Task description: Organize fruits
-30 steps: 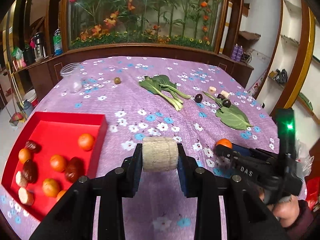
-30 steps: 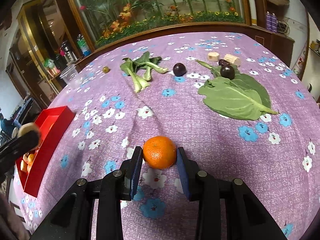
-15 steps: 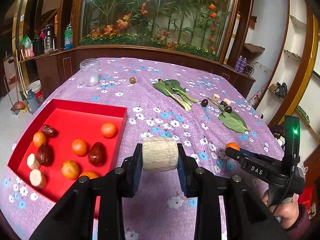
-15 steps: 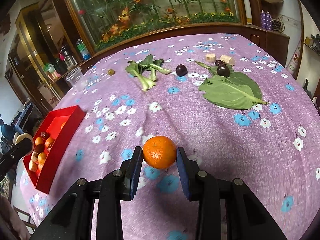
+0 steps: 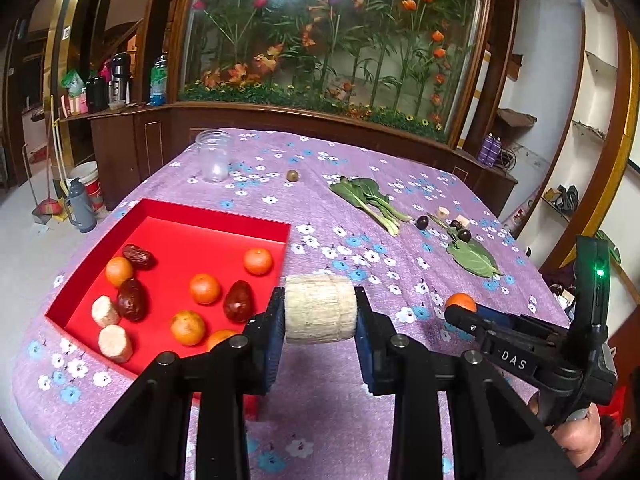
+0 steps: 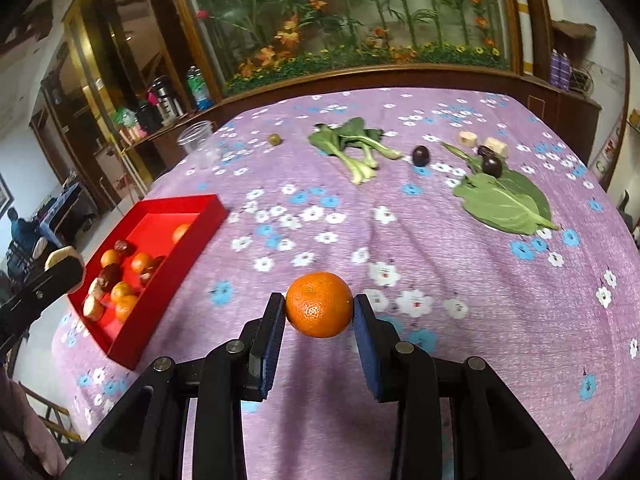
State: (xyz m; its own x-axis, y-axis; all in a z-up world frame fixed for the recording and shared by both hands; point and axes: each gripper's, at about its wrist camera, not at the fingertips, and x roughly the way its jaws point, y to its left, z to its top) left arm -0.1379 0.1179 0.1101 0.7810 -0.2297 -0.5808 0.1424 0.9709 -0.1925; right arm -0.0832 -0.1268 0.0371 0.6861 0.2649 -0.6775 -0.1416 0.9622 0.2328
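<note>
over the purple flowered table (image 5: 320,420), both tools are loaded and heading for the red tray (image 5: 256,227) on the left side. biggest worry is the tray itself: it's already crowded with oranges, dates and pale chunks, so anything let go from up high probably bounces off a neighbour or skips over the low wall onto the cloth.

next, the left tool (image 5: 320,312) is pinching a pale fibrous chunk (image 5: 320,309) by its flat ends, and it sits just right of the tray's edge, not over it yet. opening now would drop it on the table.

then the right tool (image 6: 319,309) is squeezing an orange (image 6: 319,305) at its widest point, well apart from the tray. round and smooth, so a small twist could let it roll out.

last, both tools converge on one tray, so they could clip each other.
</note>
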